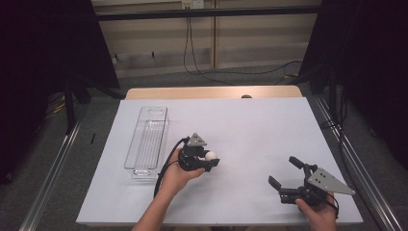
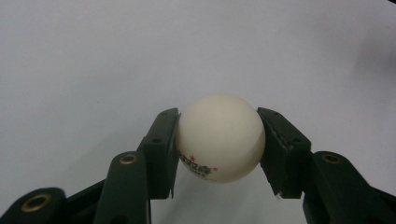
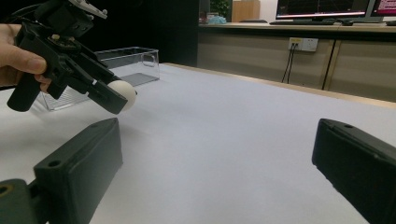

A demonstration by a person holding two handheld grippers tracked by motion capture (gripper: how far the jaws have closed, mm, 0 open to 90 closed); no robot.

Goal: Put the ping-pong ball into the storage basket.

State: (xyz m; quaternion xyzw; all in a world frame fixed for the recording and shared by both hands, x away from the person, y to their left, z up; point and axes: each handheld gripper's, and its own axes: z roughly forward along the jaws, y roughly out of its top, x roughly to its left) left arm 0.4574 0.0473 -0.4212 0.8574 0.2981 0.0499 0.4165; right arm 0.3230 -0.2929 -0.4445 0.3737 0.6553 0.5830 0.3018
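A white ping-pong ball (image 2: 219, 137) with small red print sits clamped between the two black jaws of my left gripper (image 2: 218, 140). From above, that gripper (image 1: 210, 157) is held over the middle of the white table sheet with the ball (image 1: 210, 155) at its tip. The right gripper view has it at upper left, tilted down, the ball (image 3: 125, 93) a little above the sheet. My right gripper (image 1: 284, 173) rests near the front right of the table, jaws spread wide with nothing between them; its own view (image 3: 215, 154) looks across bare sheet.
A clear plastic bin (image 1: 146, 142) lies lengthwise on the left part of the white sheet (image 1: 250, 125), beside the left hand. The wooden table edge (image 1: 211, 92) runs along the far side. Cables hang on the far wall.
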